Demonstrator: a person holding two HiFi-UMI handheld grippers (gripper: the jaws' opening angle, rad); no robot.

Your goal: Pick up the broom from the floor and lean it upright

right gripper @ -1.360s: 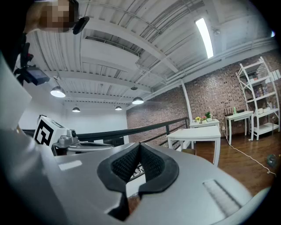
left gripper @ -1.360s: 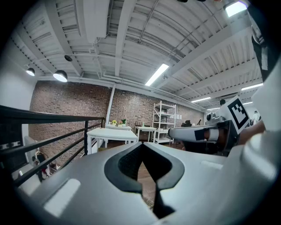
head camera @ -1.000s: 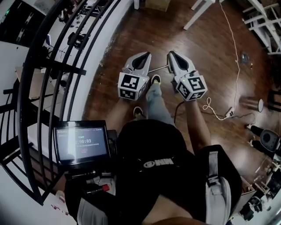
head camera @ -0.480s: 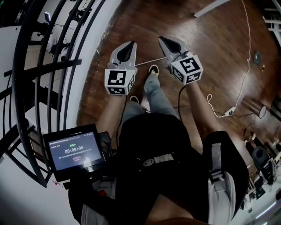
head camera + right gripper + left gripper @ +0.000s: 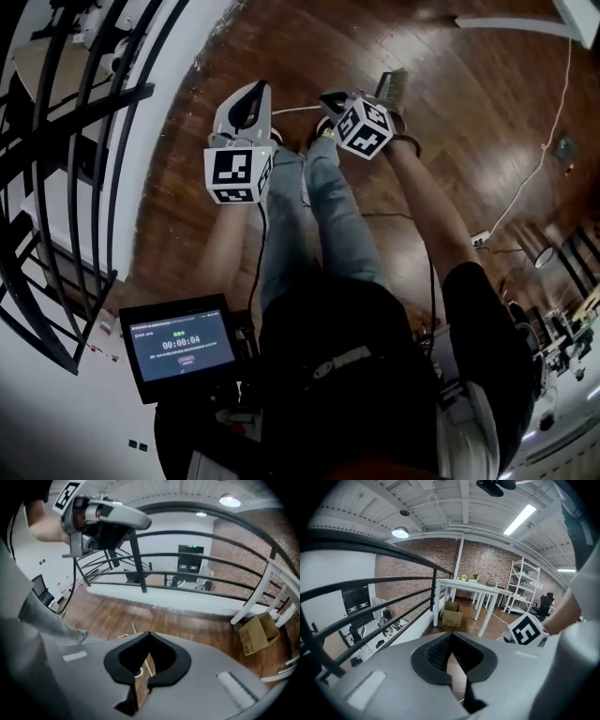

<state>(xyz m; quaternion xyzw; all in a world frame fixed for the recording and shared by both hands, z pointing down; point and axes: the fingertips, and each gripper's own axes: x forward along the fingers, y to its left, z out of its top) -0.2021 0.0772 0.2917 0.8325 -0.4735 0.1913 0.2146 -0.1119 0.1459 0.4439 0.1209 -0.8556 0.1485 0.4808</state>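
The broom lies flat on the wooden floor in the head view. Its thin pale handle [image 5: 295,109] runs between the two gripper tips, and what looks like its grey head [image 5: 394,86] shows just past the right gripper's marker cube. My left gripper [image 5: 255,86] hangs over the handle's left end, shut and empty [image 5: 452,641]. My right gripper [image 5: 328,97] tilts down toward the handle, also shut with nothing held [image 5: 149,637]. In the right gripper view a piece of the handle [image 5: 133,629] shows on the floor just beyond its jaws. The person's legs hide part of the floor under the grippers.
A black metal railing [image 5: 84,141] curves along the left. A white table leg [image 5: 506,21] and a white cable [image 5: 553,112] lie at the right. A tablet screen [image 5: 183,345] hangs at the person's waist. A cardboard box [image 5: 452,614] stands by a white table [image 5: 473,587].
Both grippers have dropped toward the floor and now sit close over the broom handle. The right one has tipped and rolled to point downward. The person has bent forward.
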